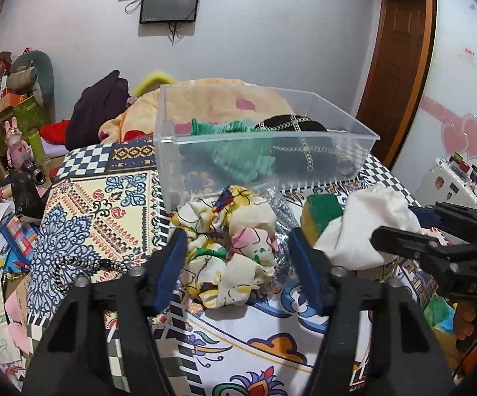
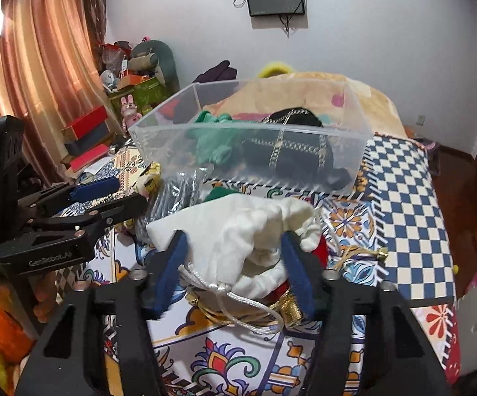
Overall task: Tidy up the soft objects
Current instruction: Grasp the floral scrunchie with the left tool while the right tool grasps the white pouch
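Left gripper half-closed round floral cloth, right gripper pinching white pouch; loose drawstring cord may snag en route to bin

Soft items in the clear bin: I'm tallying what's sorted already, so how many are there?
2. A green knit piece lies toward the left of the clear bin; a black pouch with gold chain trim lies to its right. Anything beneath them would be hidden.

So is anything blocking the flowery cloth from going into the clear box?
Nothing visible does. The flowery cloth sits between the left gripper's jaws, and the clear box stands open-topped right behind it, partly filled.
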